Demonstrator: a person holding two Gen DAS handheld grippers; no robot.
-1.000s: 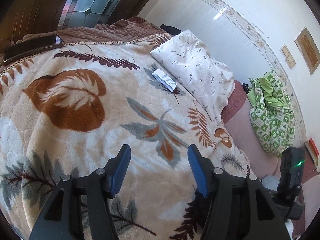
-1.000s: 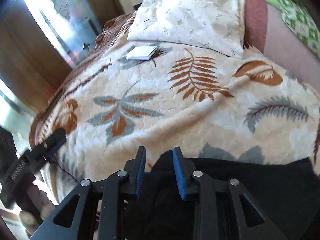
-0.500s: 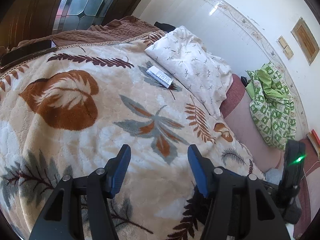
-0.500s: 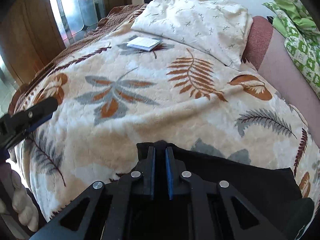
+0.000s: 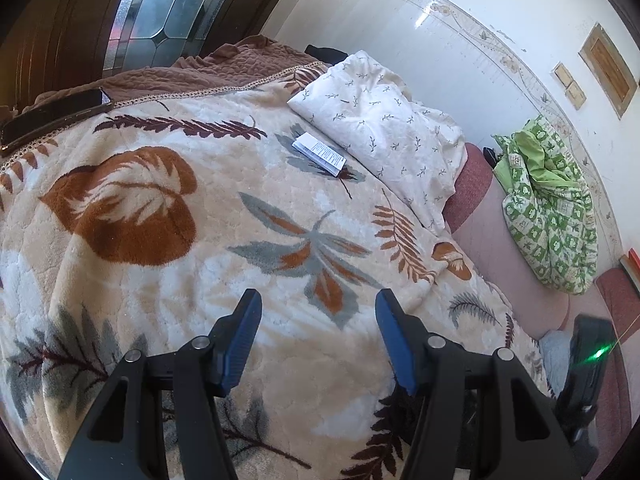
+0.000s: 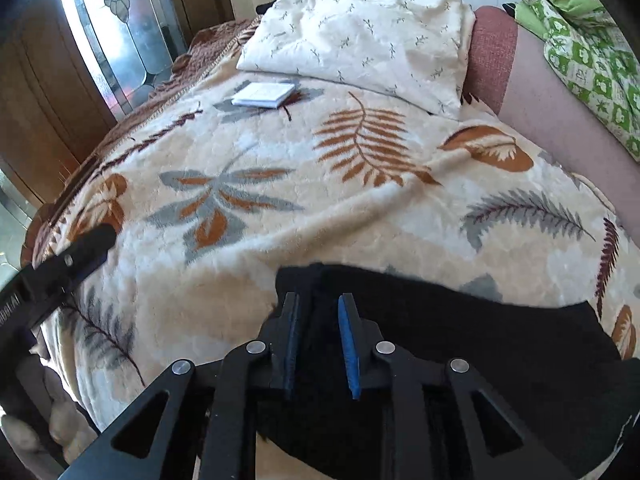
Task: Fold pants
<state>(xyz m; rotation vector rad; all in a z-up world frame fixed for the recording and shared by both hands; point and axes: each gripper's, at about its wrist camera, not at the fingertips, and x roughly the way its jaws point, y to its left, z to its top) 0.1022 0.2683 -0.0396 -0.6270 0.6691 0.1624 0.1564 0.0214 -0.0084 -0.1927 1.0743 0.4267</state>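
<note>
The black pants (image 6: pixel 460 344) are looking like soft, matt cloth. The leaf-printed blanket (image 6: pixel 320 216) covering the bed is showing a thick, fuzzy fleece pile. The pillow (image 6: pixel 360 36) is wearing smooth, crumpled cotton-like fabric. The booklet (image 6: pixel 262 94) is looking like paper. Each hand-held gripper (image 6: pixel 318 340) is showing matt black plastic with blue pads (image 5: pixel 240 340).

You can read no text anywhere in these views. The only printed thing is the small white folded paper leaflet (image 5: pixel 319 153) lying on the beige leaf-patterned fleece blanket (image 5: pixel 168 304) just beside the white sprig-print pillow (image 5: pixel 384 128); you see rows of dark print on it from the left wrist, too small to make out. From the right wrist its face is washed out.
</note>
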